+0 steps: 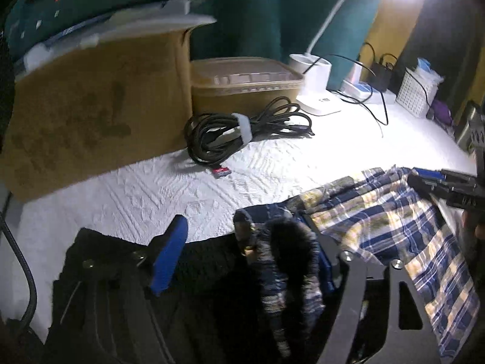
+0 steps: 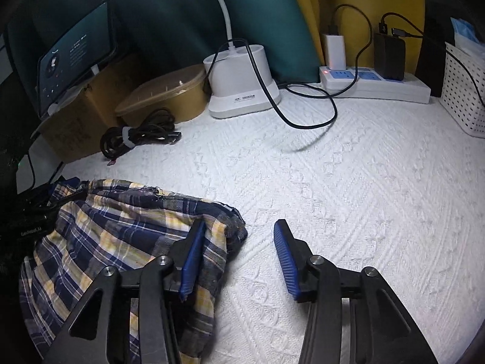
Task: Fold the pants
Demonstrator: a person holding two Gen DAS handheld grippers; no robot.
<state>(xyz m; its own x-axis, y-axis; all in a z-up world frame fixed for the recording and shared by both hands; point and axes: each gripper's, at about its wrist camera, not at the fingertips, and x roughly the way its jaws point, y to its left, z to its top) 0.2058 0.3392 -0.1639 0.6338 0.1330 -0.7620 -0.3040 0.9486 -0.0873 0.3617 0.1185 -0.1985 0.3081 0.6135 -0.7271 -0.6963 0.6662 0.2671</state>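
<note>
Blue, yellow and white plaid pants (image 2: pixel 121 236) lie bunched on the white textured bedspread (image 2: pixel 333 197). My right gripper (image 2: pixel 236 261) is open; its left pad (image 2: pixel 192 261) rests on the pants' right corner and its right pad (image 2: pixel 286 261) is over bare bedspread. In the left wrist view the pants (image 1: pixel 394 227) spread to the right. My left gripper (image 1: pixel 245 257) is open, with a bunched dark edge of the pants (image 1: pixel 285 273) between the fingers, against the right one. The left blue pad (image 1: pixel 169 257) stands apart from the cloth. The right gripper shows at the far right of that view (image 1: pixel 445 185).
A cardboard box (image 1: pixel 91 106), a tan lidded tub (image 1: pixel 245 85) and a bundled black cable (image 1: pixel 242 130) sit at the back left. A white lamp base (image 2: pixel 239 88), a power strip (image 2: pixel 376 82) with chargers, loose black cords (image 2: pixel 303 115) and a white basket (image 2: pixel 463 91) line the back.
</note>
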